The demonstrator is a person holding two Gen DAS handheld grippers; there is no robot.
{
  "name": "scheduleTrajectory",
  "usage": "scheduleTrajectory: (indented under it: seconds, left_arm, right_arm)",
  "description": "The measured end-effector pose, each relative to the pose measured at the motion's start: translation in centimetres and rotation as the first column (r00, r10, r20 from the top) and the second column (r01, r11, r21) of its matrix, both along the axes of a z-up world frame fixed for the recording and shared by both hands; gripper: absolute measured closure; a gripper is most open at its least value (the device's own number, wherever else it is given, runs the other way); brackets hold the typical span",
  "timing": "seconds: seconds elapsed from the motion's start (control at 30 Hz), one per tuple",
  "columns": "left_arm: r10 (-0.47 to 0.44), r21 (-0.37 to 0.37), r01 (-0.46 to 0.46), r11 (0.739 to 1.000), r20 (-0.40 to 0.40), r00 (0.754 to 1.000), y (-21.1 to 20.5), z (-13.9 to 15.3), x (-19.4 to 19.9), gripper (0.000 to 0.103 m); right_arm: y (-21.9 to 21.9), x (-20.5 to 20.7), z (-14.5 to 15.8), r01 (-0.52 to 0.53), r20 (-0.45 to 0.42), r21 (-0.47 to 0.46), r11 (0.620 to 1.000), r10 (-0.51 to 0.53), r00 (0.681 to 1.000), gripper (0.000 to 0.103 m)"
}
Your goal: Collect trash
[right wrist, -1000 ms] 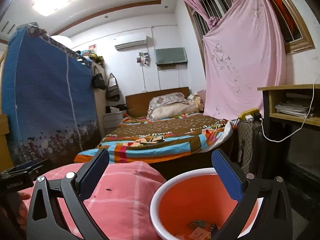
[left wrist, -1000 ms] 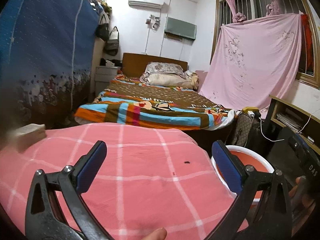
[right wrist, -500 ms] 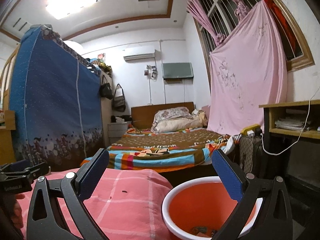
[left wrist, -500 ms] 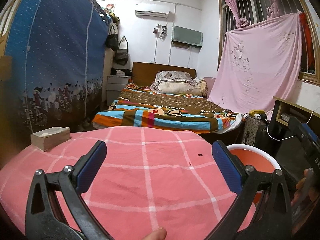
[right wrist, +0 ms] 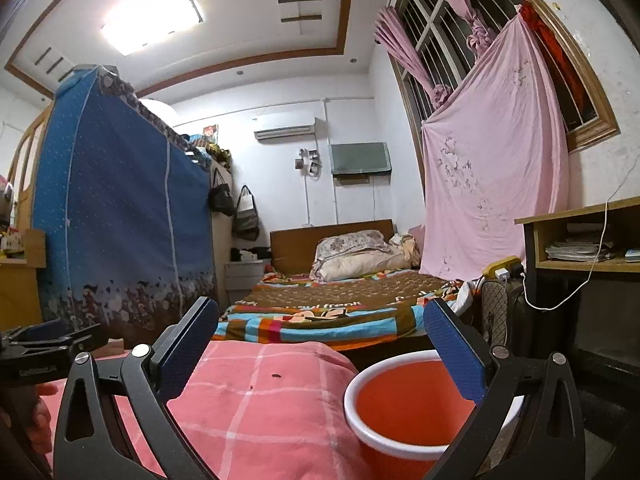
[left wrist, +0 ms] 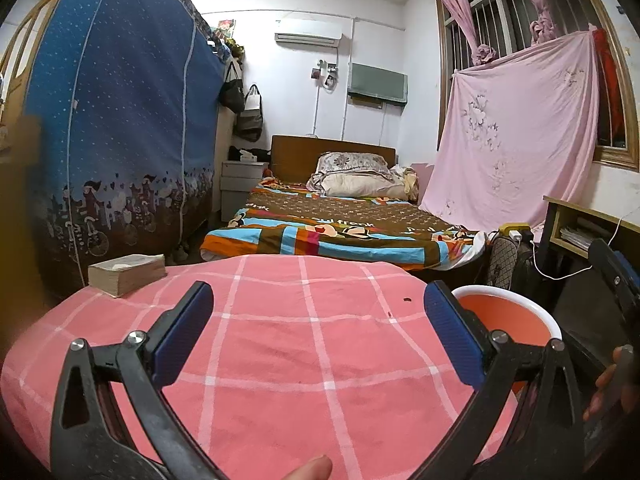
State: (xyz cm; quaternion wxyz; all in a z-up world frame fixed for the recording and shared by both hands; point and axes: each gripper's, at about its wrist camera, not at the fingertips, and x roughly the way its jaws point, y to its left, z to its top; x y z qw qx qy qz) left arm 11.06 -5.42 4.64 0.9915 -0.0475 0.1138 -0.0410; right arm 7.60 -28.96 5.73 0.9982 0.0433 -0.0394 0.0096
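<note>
— Well, what does the left wrist view show?
— Left gripper (left wrist: pixel 318 322) spread wide with nothing between its blue pads, above a pink checked tablecloth (left wrist: pixel 280 360). A small dark scrap (left wrist: pixel 407 300) lies on the cloth near the far right edge, with a tinier speck just beside it. A stack of paper (left wrist: pixel 127 274) sits at the far left edge. The orange bucket (left wrist: pixel 520 322) stands just off the table's right side.
— And the right wrist view?
— Right gripper (right wrist: pixel 320 338) gapes too, holding nothing. The white-rimmed bucket (right wrist: pixel 400 404) is below its right finger, beside the cloth (right wrist: pixel 260 412). The dark scrap (right wrist: pixel 276 376) rests on the cloth, apart from the bucket. The other gripper (right wrist: pixel 40 354) shows at the left edge.
</note>
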Motion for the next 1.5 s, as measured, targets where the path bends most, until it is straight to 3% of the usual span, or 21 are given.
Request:
scheduleTrajectory:
  seconds: [0.53, 1.0, 1.23, 1.5]
  left_arm:
    - [0.022, 0.041, -0.022, 0.999, 0.001, 1.000, 2.6, -0.9, -4.3, 0.011]
    - [0.035, 0.039, -0.035, 0.999, -0.007, 0.999, 4.5, -2.4, -7.1, 0.011]
    - [0.032, 0.044, -0.030, 0.999, -0.041, 0.999, 4.9, -3.8, -7.9, 0.011]
    - [0.051, 0.044, -0.049, 0.998, -0.057, 0.997, 5.1, -5.0, -8.5, 0.011]
  right_arm:
    - [2.5, -3.7, -1.0, -0.029, -0.008, -0.010, 1.000, 0.029, 1.000, 0.000]
    - [4.9, -6.4, -2.8, -0.028, -0.089, -0.025, 0.999, 0.026, 0.996, 0.000]
    - [5.7, -6.5, -4.2, 0.011, -0.187, -0.038, 0.999, -0.018, 0.982, 0.000]
    - [6.8, -6.8, -4.7, 0.001, -0.197, -0.083, 0.997, -0.017, 0.980, 0.000]
